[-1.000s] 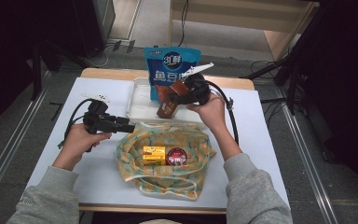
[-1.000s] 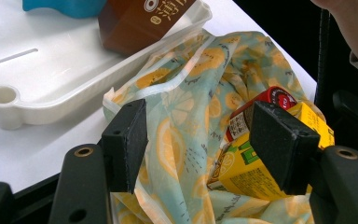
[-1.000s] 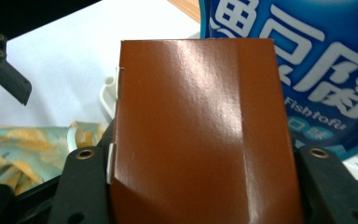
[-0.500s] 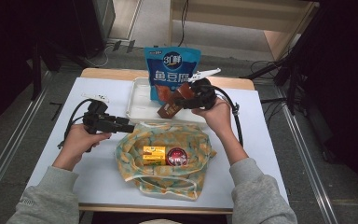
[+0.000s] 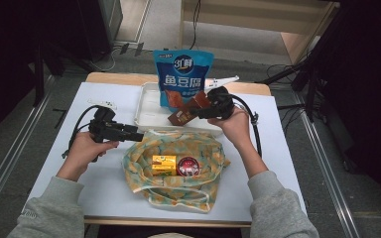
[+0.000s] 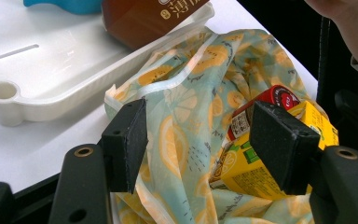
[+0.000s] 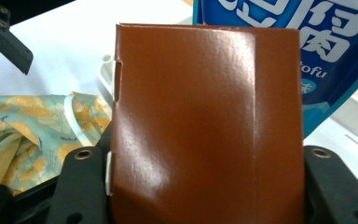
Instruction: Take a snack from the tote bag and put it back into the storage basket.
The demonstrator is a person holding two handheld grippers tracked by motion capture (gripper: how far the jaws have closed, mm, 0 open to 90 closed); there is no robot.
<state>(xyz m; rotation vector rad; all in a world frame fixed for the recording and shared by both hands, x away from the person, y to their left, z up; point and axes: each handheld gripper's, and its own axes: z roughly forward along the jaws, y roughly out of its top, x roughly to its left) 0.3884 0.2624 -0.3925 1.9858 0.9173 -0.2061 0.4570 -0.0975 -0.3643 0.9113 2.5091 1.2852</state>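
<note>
- Right tool (image 5: 194, 110) has dipped a bit with the brown carton (image 5: 186, 110), still pinching it over the white tray (image 5: 146, 111).
- Left tool (image 5: 138, 137) hasn't budged, spread wide at the lemon-print bag (image 5: 198, 191) on the desk (image 5: 109, 183).

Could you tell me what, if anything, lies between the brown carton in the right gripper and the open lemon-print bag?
Nothing visible blocks it. The brown carton, held in the right gripper, hangs over the white tray's front rim, right beside the lemon-print bag. The bag's mouth is open; a yellow box and red can already lie inside.
</note>
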